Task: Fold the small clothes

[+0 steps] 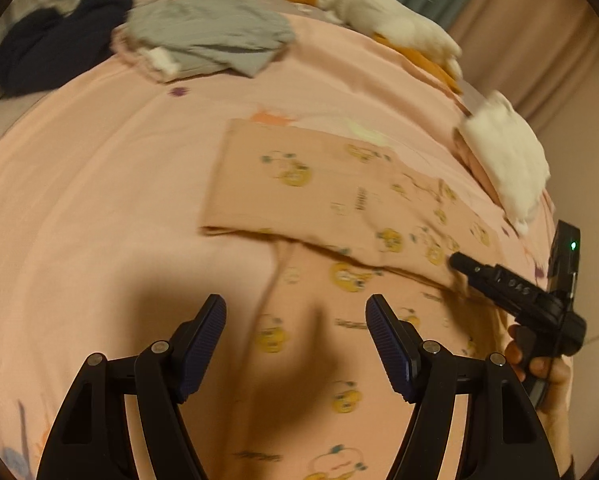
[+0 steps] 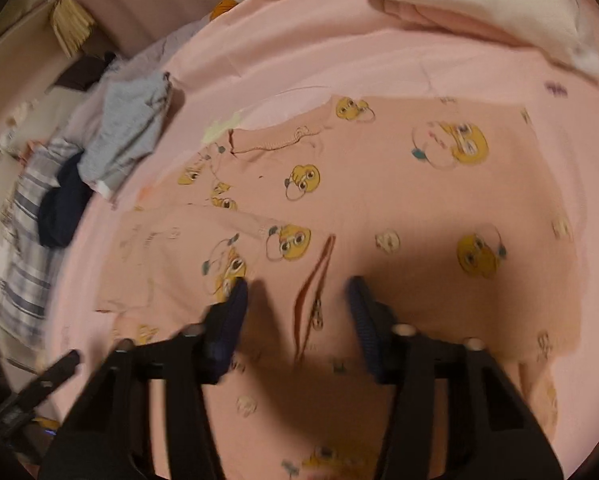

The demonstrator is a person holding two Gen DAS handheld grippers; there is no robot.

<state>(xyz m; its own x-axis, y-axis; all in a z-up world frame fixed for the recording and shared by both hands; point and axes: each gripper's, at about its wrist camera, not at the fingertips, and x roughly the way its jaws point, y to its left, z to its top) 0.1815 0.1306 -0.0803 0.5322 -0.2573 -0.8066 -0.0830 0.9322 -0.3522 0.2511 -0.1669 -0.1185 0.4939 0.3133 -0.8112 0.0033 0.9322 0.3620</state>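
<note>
A peach garment [image 2: 379,184] printed with yellow cartoon faces is lying spread and partly folded on the pink bed [image 1: 99,184]. The left tongs [image 1: 295,320] are hanging wide apart over it, gripping nothing. The right tongs [image 2: 297,300] are standing partly apart, empty. A grey garment [image 1: 215,28], dark clothes [image 1: 55,40] and a white plush [image 1: 507,160] are lying beyond.

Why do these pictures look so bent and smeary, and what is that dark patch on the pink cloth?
Left wrist view: the fisheye lens curves the bed, and the left claw shadows the printed garment. Right wrist view: motion blur smears everything, the right claw included, with the same shadow beneath it.
</note>
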